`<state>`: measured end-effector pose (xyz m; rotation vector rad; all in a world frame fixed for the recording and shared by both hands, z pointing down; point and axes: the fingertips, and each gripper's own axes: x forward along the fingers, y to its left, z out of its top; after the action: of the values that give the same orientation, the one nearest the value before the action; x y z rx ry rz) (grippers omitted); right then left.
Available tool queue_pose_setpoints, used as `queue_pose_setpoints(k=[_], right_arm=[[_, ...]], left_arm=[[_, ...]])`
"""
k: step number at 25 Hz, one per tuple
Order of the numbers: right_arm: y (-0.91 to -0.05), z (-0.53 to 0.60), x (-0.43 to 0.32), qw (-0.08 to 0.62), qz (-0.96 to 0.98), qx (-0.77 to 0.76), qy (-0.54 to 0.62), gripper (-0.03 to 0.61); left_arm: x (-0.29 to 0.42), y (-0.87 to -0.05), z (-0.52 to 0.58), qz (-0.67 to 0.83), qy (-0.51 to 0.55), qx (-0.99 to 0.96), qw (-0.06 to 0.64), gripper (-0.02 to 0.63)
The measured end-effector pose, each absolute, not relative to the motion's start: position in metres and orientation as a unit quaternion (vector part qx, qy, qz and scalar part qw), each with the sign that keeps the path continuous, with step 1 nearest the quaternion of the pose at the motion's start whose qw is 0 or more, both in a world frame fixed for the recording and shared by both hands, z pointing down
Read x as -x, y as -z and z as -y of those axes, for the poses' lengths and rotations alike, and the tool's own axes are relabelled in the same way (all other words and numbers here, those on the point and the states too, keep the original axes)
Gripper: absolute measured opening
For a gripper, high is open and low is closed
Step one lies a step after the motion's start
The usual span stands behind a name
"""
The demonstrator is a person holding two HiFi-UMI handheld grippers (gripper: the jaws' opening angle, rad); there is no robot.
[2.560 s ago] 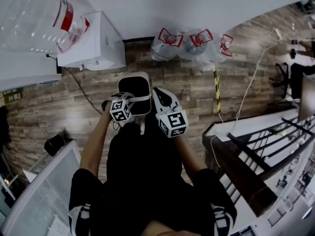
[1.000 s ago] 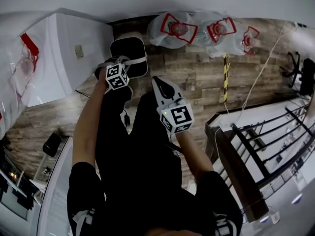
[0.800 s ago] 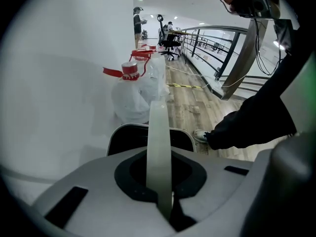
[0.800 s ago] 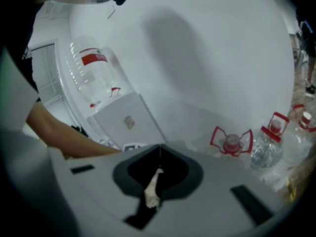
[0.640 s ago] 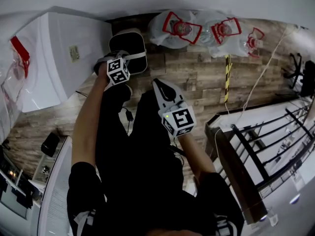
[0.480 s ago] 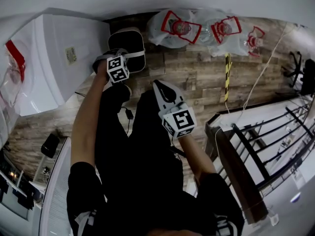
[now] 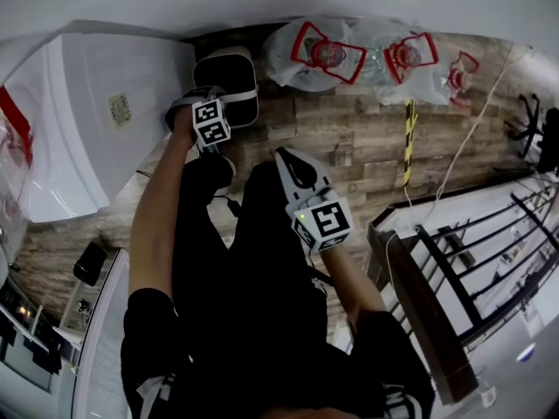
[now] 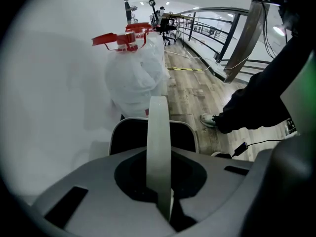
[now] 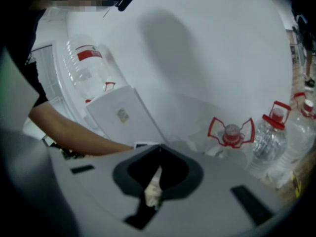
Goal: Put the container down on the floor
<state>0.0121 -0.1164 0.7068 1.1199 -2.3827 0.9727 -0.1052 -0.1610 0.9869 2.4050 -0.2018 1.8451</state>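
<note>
The container (image 7: 225, 75) is a black bin with a pale rim and a pale strap handle. It hangs low by the wall, between the white cabinet and the water jugs. My left gripper (image 7: 212, 105) is shut on the handle (image 8: 159, 147), which runs between its jaws down to the bin's rim (image 8: 190, 132). I cannot tell whether the bin touches the floor. My right gripper (image 7: 293, 169) is held nearer my body, over the person's dark legs. It is shut on a small pale scrap (image 9: 152, 189), apart from the bin.
A white cabinet (image 7: 96, 120) stands left of the bin. Several clear water jugs with red handles (image 7: 327, 51) line the wall to the right. A yellow-black strip (image 7: 407, 142) and a cable cross the wood floor. A dark railing (image 7: 472, 278) is at right. A shoe (image 8: 210, 120) is near the bin.
My left arm has reached further out and carried the bin toward the wall beside the white cabinet. The right gripper has stayed shut and barely moved.
</note>
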Motion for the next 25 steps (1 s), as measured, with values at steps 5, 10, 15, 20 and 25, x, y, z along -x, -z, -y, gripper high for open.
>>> queue_pose_setpoints(k=[5,10,15,20,25], right_arm=[[-0.714,0.116,-0.010,0.168,0.837,-0.391,-0.343,0.034],[-0.721,0.117,-0.009,0.170,0.836,-0.391,-0.346,0.034],[-0.729,0.119,-0.005,0.178,0.833,-0.391,-0.349,0.034],[-0.733,0.118,0.001,0.169,0.837,-0.383,-0.352,0.034],[-0.740,0.119,0.000,0.167,0.836,-0.385,-0.354,0.034]], left_arm=[[0.117,-1.001,0.173,0.063,-0.618,-0.781,0.058,0.037],[0.130,-1.016,0.178,0.058,-0.634,-0.769,0.059,0.037],[0.141,-1.031,0.179,0.065,-0.643,-0.760,0.064,0.037],[0.144,-1.043,0.182,0.068,-0.652,-0.753,0.062,0.038],[0.150,-1.060,0.181,0.069,-0.664,-0.741,0.077,0.037]])
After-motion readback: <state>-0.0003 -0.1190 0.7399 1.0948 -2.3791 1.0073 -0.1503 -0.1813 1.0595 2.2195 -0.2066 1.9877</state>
